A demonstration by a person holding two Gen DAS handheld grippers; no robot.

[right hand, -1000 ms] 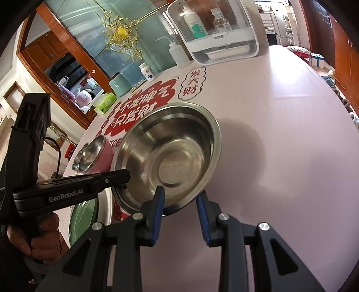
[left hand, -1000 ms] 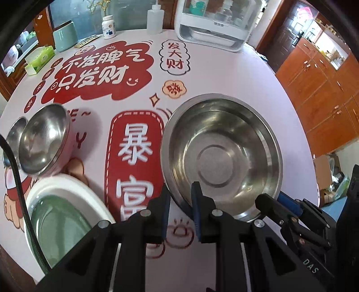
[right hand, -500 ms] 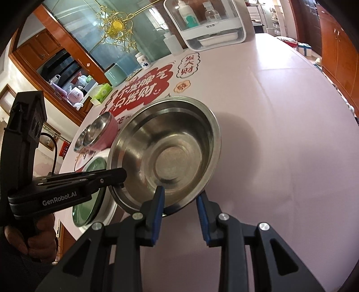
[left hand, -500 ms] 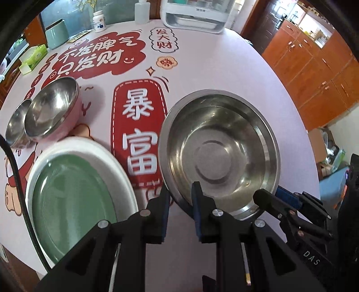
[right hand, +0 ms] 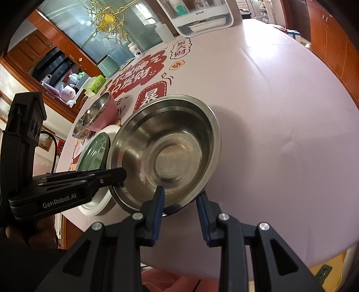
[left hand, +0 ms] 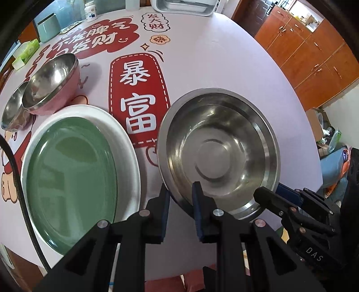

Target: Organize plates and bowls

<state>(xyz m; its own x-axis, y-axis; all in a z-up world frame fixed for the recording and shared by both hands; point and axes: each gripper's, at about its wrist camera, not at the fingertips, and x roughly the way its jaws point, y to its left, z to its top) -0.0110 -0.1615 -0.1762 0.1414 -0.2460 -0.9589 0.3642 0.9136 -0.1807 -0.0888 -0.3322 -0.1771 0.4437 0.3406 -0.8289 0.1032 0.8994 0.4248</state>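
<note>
A large steel bowl (left hand: 218, 150) is held off the table by both grippers. My left gripper (left hand: 180, 193) is shut on its near-left rim. My right gripper (right hand: 180, 196) is shut on its near rim; the bowl (right hand: 166, 152) fills the middle of the right wrist view. A green plate inside a white plate (left hand: 71, 170) lies to the left of the bowl, partly under it in the right wrist view (right hand: 94, 152). A pink bowl with steel lining (left hand: 52, 84) and a smaller steel bowl (left hand: 12, 105) stand at the far left.
The round table (left hand: 224, 58) has a pink cloth with red Chinese lettering. At its far edge stand a white dish rack (left hand: 186, 6), a pill bottle (left hand: 90, 12), a teal container (left hand: 48, 28) and a tissue pack (left hand: 25, 50). Wooden cabinets (left hand: 314, 49) stand to the right.
Both grippers have carried the steel bowl back toward the near edge and left, closer to the green plate. The plate has come fully into the left wrist view.
</note>
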